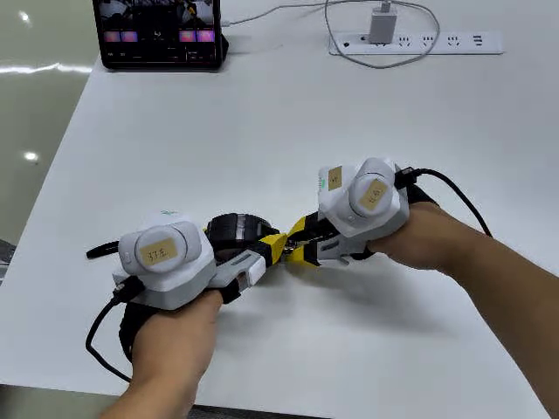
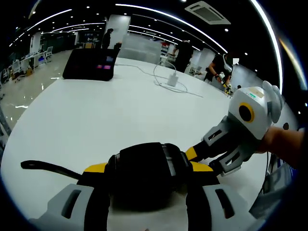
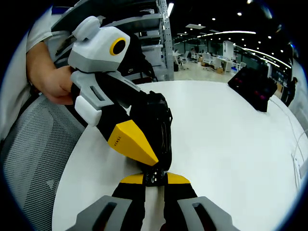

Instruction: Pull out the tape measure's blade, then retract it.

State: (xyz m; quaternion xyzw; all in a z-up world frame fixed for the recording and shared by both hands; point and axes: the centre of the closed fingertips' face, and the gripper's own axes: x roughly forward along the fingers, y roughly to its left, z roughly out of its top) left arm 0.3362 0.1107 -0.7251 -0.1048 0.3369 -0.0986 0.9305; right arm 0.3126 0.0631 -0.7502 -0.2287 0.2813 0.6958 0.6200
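A black tape measure [image 1: 234, 229] sits just above the white table, with my left gripper [image 1: 246, 242] shut on its case. In the left gripper view the case [image 2: 142, 185] is held between the yellow-tipped jaws of the left gripper [image 2: 147, 166]. My right gripper [image 1: 293, 243] comes in from the right and meets the case's front. In the right gripper view the right gripper [image 3: 155, 180] is shut on the small dark end of the blade [image 3: 155, 175], right against the case [image 3: 156, 120]. Hardly any blade shows between the case and the jaws.
A black tablet [image 1: 157, 35] stands at the far left of the table [image 1: 262, 131]. At the far right lies a white power strip [image 1: 437, 41] with a charger and looped cable. A black strap [image 1: 100, 251] lies left of the left gripper. The table's left edge [image 1: 52, 166] is close.
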